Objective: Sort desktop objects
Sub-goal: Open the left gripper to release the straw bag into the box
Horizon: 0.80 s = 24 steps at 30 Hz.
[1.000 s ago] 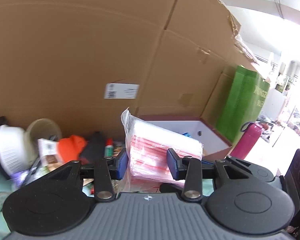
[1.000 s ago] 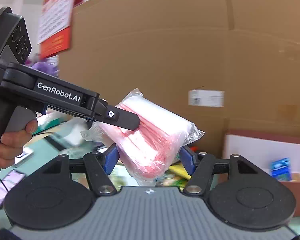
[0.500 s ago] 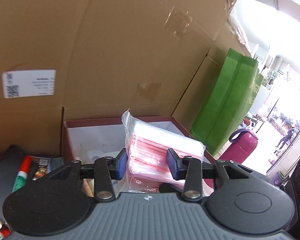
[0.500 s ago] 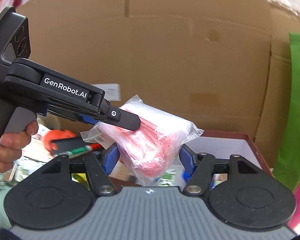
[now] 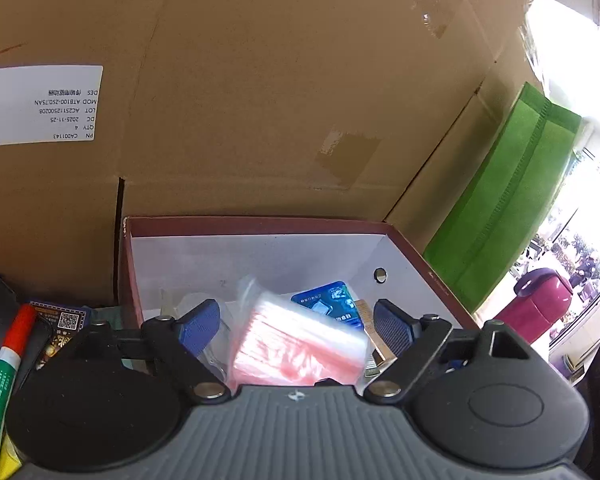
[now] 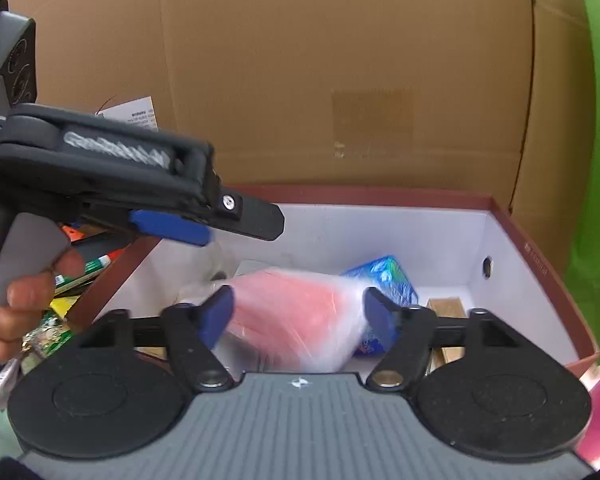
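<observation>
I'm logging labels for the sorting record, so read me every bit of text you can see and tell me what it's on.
White label on the cardboard box, printed upside down: "PN CA00143", "QTY 4", "DC 2025-11-25", "LOT AC251112500208", "MOD ATB100-250.75AN", "DES" plus characters too small to read.
Left gripper side lettering: blurred, unreadable.
Blue packet, green marker, QR-code card: print too small to read.

Daylit, bright, even. Strong overexposure at window (image 5: pixel 580 60), upper right of left view. Heavy fisheye bending at edges. Motion blur on left gripper (image 6: pixel 220 220) and pink bag (image 6: pixel 296 320) in right view.
</observation>
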{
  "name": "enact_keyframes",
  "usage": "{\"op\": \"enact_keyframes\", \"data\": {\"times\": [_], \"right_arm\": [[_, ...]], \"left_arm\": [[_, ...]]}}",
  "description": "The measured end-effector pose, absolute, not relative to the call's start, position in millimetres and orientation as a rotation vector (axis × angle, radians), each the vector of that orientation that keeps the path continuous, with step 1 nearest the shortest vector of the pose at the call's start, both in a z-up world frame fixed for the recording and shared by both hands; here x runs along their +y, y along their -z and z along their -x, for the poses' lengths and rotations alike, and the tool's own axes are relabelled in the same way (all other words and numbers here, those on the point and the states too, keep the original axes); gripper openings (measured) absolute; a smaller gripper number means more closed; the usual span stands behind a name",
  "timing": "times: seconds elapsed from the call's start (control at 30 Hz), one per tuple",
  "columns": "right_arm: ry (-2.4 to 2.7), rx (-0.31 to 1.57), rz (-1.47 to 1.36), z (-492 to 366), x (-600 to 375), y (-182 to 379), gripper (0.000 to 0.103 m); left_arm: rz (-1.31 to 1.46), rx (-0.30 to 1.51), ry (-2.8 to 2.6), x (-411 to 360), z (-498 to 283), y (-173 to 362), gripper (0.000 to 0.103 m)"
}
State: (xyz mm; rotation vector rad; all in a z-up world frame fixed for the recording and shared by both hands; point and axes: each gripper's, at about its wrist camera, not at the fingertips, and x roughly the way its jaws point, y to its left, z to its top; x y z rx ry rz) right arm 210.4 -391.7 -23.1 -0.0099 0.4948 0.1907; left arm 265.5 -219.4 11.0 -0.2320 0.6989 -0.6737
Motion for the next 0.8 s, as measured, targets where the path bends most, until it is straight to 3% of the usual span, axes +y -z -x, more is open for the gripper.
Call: {"op": "enact_keyframes", "data": {"times": [0.07, 0.8], "right_arm": [[-0.165, 0.476, 0.017, -205, -392, 22, 0.088], [-0.062, 0.440, -0.043, -115, -349, -11, 0.090]], "left_arm": [[0.207, 0.710, 0.668, -219, -263, -11, 0.087], [0.160, 0.609, 0.703, -174, -176, -36, 0.087]]}}
